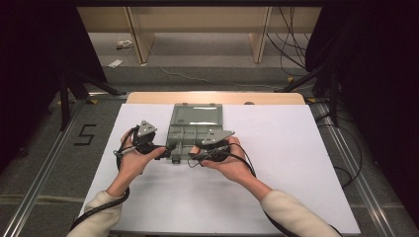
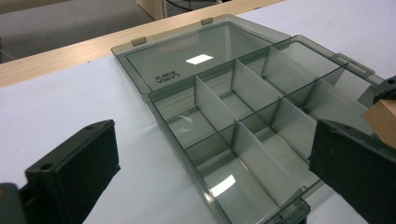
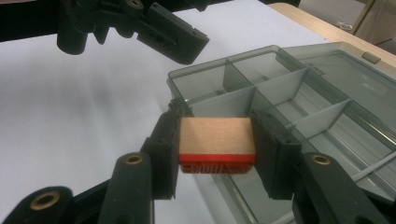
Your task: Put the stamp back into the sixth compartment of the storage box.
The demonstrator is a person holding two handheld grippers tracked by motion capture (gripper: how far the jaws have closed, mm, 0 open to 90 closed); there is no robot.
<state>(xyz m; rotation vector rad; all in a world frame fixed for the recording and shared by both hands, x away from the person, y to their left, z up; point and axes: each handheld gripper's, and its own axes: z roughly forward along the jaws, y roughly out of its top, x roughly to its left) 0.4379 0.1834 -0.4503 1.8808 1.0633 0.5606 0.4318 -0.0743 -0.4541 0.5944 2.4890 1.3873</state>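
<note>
In the high view, both of the person's forearms, in cream sleeves, rise from the bottom edge and meet near the centre of the frame, palms turned inward. The left hand (image 1: 132,157) carries the left gripper (image 1: 165,152), which points rightward at the near left corner of a smoky grey translucent plastic compartment box (image 1: 184,134) lying open on the white table sheet (image 1: 276,163), its flat lid (image 1: 196,114) folded back toward the top of the frame. The right hand (image 1: 232,163) carries the right gripper (image 1: 193,156), which points leftward at the box's near edge, so the two tips stand just apart there.

In the right gripper view the jaws stand about half spread, pressed on both ends of a small wooden block stamp with a red rubber base (image 3: 217,145); it hangs at centre frame above the box's near rim, over the white sheet and a front compartment.

In the left gripper view the left gripper's jaws stand wide at lower left and lower right with nothing between them, and the box's dividers (image 2: 247,88) run across the middle.
</note>
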